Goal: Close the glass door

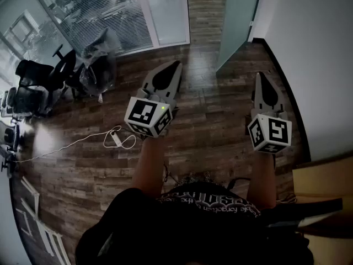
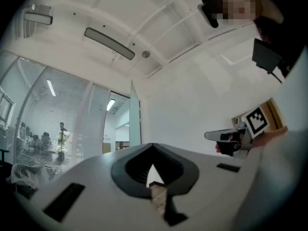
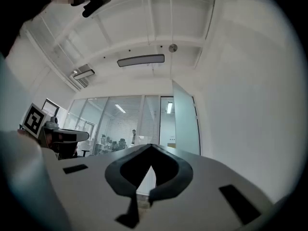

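The glass door (image 1: 238, 14) is a frosted pane that stands ajar at the far side of the room, next to the white wall. It shows as a tall pale pane in the left gripper view (image 2: 135, 120) and beside a lit doorway in the right gripper view (image 3: 186, 124). My left gripper (image 1: 174, 66) points forward over the wooden floor, jaws shut with nothing between them (image 2: 153, 146). My right gripper (image 1: 261, 76) is held alongside it, closer to the wall, also shut and empty (image 3: 151, 146). Both grippers are well short of the door.
A glass partition with blinds (image 1: 110, 15) runs left of the doorway. Office chairs (image 1: 38, 81) and a plastic-wrapped object (image 1: 100, 59) stand at the left. A white cable with a power strip (image 1: 116, 139) lies on the floor. A white wall (image 1: 314, 54) bounds the right.
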`<action>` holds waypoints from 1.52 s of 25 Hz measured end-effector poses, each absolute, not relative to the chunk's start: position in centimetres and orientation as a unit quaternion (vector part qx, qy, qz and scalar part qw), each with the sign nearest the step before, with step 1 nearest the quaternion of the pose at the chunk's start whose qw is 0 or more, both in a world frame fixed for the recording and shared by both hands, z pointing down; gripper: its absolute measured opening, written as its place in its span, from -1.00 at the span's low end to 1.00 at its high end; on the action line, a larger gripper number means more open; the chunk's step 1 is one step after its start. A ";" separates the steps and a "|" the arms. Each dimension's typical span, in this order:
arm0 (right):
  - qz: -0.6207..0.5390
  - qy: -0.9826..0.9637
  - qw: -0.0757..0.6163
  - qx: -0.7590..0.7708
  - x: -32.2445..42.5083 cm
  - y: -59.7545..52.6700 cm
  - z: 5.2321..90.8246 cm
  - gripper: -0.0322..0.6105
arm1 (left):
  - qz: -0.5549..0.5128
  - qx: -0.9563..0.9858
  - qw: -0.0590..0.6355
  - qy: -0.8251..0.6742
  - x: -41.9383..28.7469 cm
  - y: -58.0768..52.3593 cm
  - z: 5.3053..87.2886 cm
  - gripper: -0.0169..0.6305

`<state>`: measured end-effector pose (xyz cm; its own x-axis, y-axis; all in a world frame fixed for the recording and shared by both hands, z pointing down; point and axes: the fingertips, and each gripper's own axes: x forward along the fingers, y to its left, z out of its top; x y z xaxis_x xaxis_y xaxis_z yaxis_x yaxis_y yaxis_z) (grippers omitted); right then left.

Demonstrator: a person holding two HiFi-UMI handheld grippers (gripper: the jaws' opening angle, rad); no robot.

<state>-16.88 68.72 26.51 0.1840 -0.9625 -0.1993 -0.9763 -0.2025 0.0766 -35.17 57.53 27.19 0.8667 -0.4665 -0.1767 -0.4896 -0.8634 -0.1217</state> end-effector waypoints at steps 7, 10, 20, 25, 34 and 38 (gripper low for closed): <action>0.103 0.631 0.032 -0.768 -15.6 68.7 26.6 -0.89 | 0.067 -0.964 0.083 0.242 -33.3 58.0 27.1 -0.94; 0.103 0.633 0.032 -0.767 -15.2 68.7 26.6 -0.89 | 0.066 -0.964 0.080 0.244 -32.9 57.9 27.1 -0.94; 0.087 0.668 0.023 -0.739 -13.4 69.0 28.0 -0.89 | 0.060 -0.962 0.074 0.255 -31.4 58.8 28.2 -0.94; 0.083 0.677 0.021 -0.731 -11.7 69.3 28.9 -0.89 | 0.057 -0.956 0.064 0.280 -32.0 58.6 29.4 -0.94; 0.061 0.673 0.037 -0.736 -8.8 65.8 29.6 -0.89 | 0.058 -0.955 0.070 0.282 -30.3 56.2 29.5 -0.94; 0.068 0.668 0.040 -0.740 -8.0 62.4 29.8 -0.89 | 0.062 -0.955 0.064 0.284 -29.6 52.0 30.0 -0.94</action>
<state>-8.02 62.37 29.77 0.0975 -0.9832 -0.1541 -0.9941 -0.1037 0.0327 -29.59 51.97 29.97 0.8308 -0.5346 -0.1550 -0.5505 -0.8303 -0.0870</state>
